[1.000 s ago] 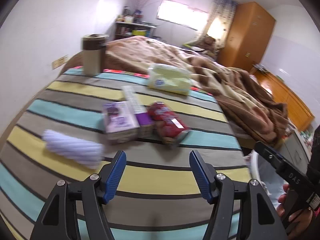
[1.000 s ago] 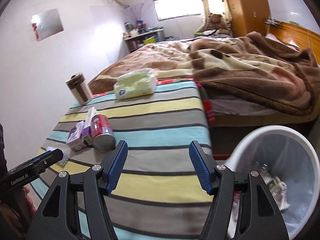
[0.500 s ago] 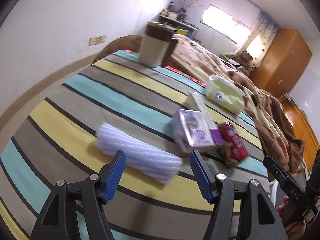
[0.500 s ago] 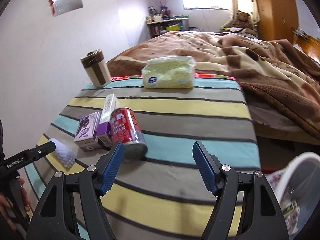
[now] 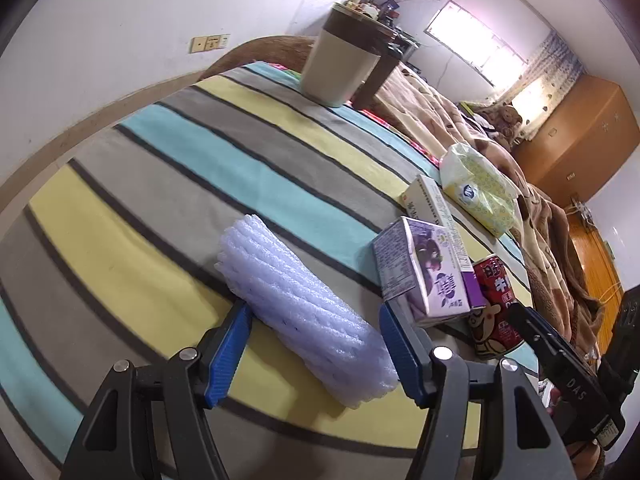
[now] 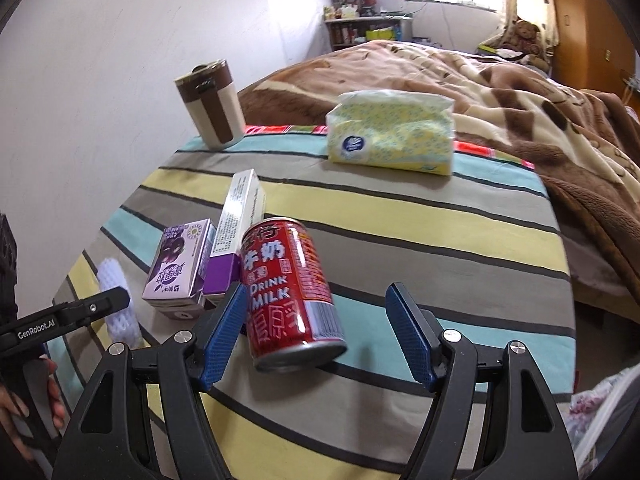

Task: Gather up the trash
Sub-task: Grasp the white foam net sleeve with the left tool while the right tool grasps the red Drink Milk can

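Striped surface (image 5: pixel 168 148): my left gripper (image 5: pixel 314 344) jaws spread around foam roll (image 5: pixel 304 312) near front edge. My right gripper (image 6: pixel 316 334) jaws spread, red can (image 6: pixel 294 292) off-centre against left jaw. Risk: can rolls away, foam crushes.

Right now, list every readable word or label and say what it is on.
"DRINK MILK": red can, beside Chinese characters.
"GenRobot.AI": left claw's arm, in the right wrist view.
"DAS": right claw's arm, in the left wrist view.
Purple carton and white-and-purple box: print too small to read.
Tissue pack: round logo, unreadable.
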{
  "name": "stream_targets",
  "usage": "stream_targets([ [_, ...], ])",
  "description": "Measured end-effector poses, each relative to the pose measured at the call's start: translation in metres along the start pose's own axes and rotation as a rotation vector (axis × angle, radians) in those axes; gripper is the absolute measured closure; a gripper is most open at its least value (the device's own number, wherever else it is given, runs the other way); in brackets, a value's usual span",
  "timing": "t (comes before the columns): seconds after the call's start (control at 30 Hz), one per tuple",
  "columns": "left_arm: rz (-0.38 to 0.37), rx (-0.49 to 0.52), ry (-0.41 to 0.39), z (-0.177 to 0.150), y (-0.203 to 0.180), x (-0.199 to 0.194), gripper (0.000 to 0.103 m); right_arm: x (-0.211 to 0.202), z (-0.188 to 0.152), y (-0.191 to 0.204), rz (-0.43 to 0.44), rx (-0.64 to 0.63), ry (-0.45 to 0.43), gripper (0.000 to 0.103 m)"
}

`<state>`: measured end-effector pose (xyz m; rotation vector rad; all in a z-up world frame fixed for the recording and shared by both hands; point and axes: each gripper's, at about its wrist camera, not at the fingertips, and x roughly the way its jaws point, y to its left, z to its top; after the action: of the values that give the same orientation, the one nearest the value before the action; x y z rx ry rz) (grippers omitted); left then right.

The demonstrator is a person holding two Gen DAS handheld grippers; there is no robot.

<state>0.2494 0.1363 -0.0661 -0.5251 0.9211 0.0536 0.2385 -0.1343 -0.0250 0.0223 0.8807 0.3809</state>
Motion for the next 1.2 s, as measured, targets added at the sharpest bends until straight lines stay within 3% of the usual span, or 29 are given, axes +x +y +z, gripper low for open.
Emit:
stream_targets([
  [0.43, 0.047, 0.117, 0.025, 0.005, -0.032, 0.021, 0.037, 0.013, 0.002, -0.001, -0.001, -0.033, 0.046, 0.031],
  [0.57, 0.094, 0.173, 0.024, 0.006, -0.037, 0.025, 0.043, 0.018, 0.003, 0.001, -0.020, -0.040, 0.056, 0.048],
  [0.73, 0.141, 0.232, 0.025, 0.008, -0.041, 0.029, 0.051, 0.021, 0.001, 0.000, -0.036, -0.039, 0.060, 0.049],
  [0.93, 0.130, 0.230, 0.013, 0.003, -0.037, 0.023, 0.072, 0.016, -0.003, 0.000, -0.047, -0.025, 0.048, 0.049],
  [1.2, 0.102, 0.246, 0.005, -0.009, -0.042, 0.013, 0.075, 0.003, -0.010, -0.002, -0.044, 0.011, 0.020, 0.049],
])
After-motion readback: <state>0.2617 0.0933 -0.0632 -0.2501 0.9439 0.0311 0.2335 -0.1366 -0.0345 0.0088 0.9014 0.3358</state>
